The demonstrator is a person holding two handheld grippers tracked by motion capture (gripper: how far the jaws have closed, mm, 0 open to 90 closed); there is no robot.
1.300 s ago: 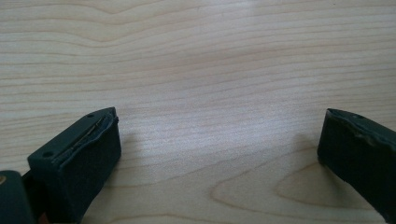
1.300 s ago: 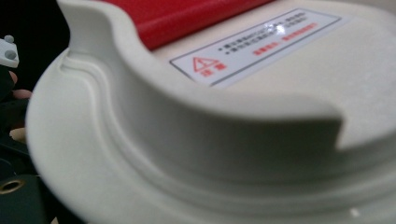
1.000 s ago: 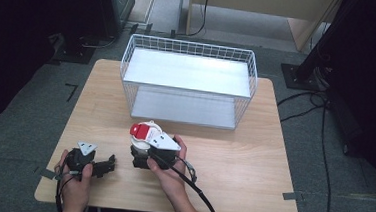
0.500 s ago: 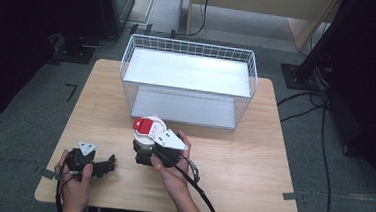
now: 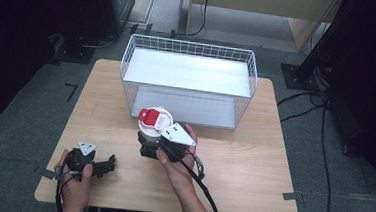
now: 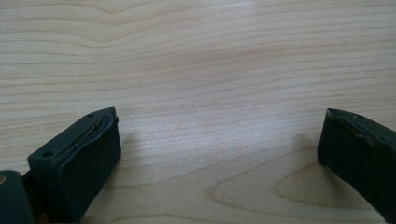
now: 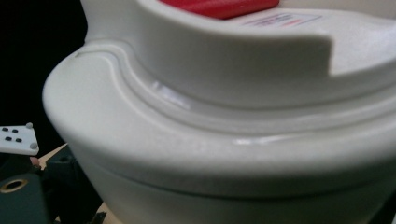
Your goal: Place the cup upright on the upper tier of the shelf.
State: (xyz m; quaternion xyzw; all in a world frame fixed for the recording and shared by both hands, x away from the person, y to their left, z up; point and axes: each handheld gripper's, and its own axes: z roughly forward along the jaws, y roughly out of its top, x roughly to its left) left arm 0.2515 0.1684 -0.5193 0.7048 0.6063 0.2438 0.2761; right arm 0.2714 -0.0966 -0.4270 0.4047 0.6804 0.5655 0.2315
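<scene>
Now the white round plastic container with a red flip lid sits a little higher in the frame than it did a second ago, nearer the front of the white wire basket with a flat shelf inside at the upper middle of the high view. The right gripper has carried it there, clenched on the container's body; in the right gripper view the white lid rim looms very close. Judging by that drift, the container is being moved toward the basket, and the carry looks roughly midway, with the container low over the pale wooden surface just in front of the basket rather than in it.

The left gripper has not shifted: it rests at the lower left of the frame, its jaws spread wide with bare wood between them, grasping nothing.

Counted: one container, one basket, two grippers, two hands, one surface. Black stands and cables lie on the grey floor at the right edge
</scene>
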